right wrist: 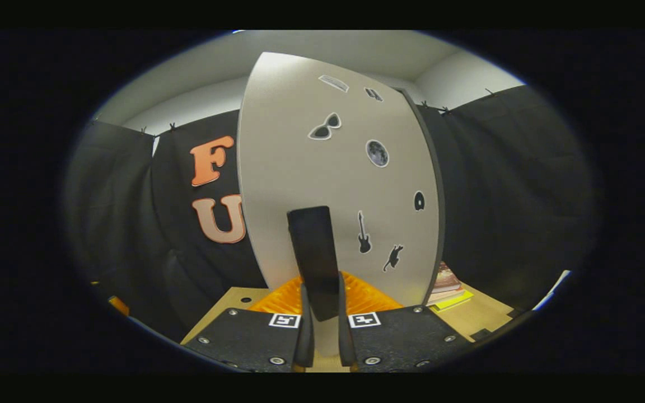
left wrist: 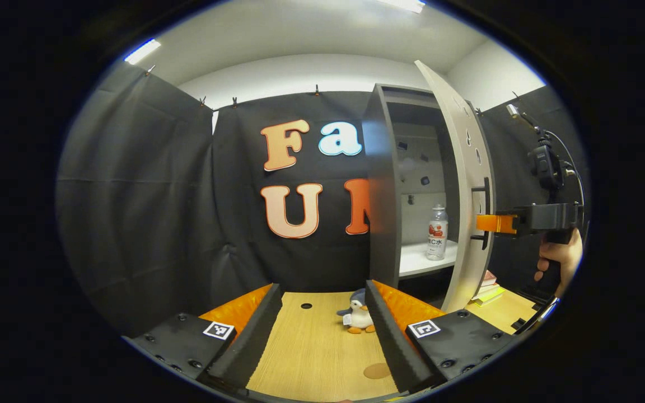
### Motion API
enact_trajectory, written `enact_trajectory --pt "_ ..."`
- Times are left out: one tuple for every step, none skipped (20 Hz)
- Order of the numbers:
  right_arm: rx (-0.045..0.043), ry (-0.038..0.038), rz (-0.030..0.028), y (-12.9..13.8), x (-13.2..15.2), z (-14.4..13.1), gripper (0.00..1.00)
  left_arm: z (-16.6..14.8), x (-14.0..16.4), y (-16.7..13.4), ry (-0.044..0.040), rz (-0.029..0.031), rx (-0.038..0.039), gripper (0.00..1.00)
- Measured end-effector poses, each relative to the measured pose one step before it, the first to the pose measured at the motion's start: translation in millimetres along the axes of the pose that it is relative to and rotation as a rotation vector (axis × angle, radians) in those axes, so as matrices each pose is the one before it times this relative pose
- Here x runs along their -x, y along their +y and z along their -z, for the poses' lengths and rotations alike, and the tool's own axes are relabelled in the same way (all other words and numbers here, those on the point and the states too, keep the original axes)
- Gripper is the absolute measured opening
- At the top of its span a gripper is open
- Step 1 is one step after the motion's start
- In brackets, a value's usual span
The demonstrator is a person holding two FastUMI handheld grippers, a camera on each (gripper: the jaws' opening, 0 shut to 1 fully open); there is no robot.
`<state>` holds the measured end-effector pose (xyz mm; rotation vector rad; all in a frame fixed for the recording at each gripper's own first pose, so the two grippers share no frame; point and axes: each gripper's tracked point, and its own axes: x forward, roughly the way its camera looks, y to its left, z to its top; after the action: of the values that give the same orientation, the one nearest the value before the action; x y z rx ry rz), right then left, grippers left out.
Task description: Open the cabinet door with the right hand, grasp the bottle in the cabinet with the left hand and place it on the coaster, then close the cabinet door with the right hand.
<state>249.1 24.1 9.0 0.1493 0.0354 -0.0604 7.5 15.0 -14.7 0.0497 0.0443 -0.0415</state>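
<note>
The grey cabinet stands open, its door swung out toward me. A clear bottle with a red label stands upright on the white shelf inside. My left gripper is open and low over the wooden table, well short of the cabinet. A round brown coaster lies on the table just inside its right finger. A hand holds my right gripper at the door's black handle. In the right gripper view the sticker-covered door is close, and my right gripper is shut on the handle.
A small penguin plush sits on the table in front of the cabinet, between my left fingers. A stack of books lies behind the open door, the books being right of the door in the right gripper view. A small hole marks the tabletop.
</note>
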Motion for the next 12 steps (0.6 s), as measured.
enact_trajectory --pt "0.00077 0.00126 0.00118 -2.21 3.28 1.1 0.17 -0.19 1.55 -4.98 0.00075 0.00422 -0.00116 0.95" --pt "0.00406 -0.00269 0.00155 -1.85 2.37 -0.3 0.17 -0.35 4.19 -7.56 0.00104 0.00664 0.00016 0.95" --pt "0.00062 -0.0002 0.00194 -2.16 1.27 -0.59 0.17 1.48 1.64 -5.47 0.00408 0.00618 0.00073 0.95" --pt "-0.00186 0.00033 0.00348 -2.49 1.53 -0.27 0.17 0.55 2.44 -6.5 0.00606 0.00658 0.00083 0.95" --pt "0.00136 0.0021 0.00404 -2.83 1.58 0.42 0.17 1.3 1.87 -5.9 0.00462 0.00586 0.00163 0.95" --pt "0.00322 -0.00206 0.00655 -2.93 1.06 -0.9 0.17 0.34 0.96 -4.56 0.00393 0.00555 0.00356 0.95" --pt "0.00221 -0.00042 0.00614 -2.68 1.55 0.44 0.16 0.39 1.29 -5.79 0.00463 0.00512 0.00491 0.95" --pt "0.00046 0.00221 0.00617 -3.0 0.94 -0.04 0.16 1.62 0.17 -5.65 0.00461 0.00592 0.00543 0.97" --pt "0.00197 0.00126 0.00417 -2.21 1.68 0.08 0.16 1.16 0.51 -5.56 0.00645 0.00445 0.00378 0.97" --pt "0.00239 -0.00093 -0.00049 -2.35 1.25 0.3 0.16 1.09 0.64 -5.43 0.0059 0.00609 0.00386 0.97" --pt "-0.00868 0.00159 -0.00059 -2.65 2.1 -0.06 0.14 0.33 1.26 -4.91 0.00356 0.00439 0.00315 0.99" --pt "-0.00752 -0.00169 0.00087 -2.85 2.45 -0.89 0.16 0.05 0.65 -4.11 0.00261 0.00417 0.00131 0.97"
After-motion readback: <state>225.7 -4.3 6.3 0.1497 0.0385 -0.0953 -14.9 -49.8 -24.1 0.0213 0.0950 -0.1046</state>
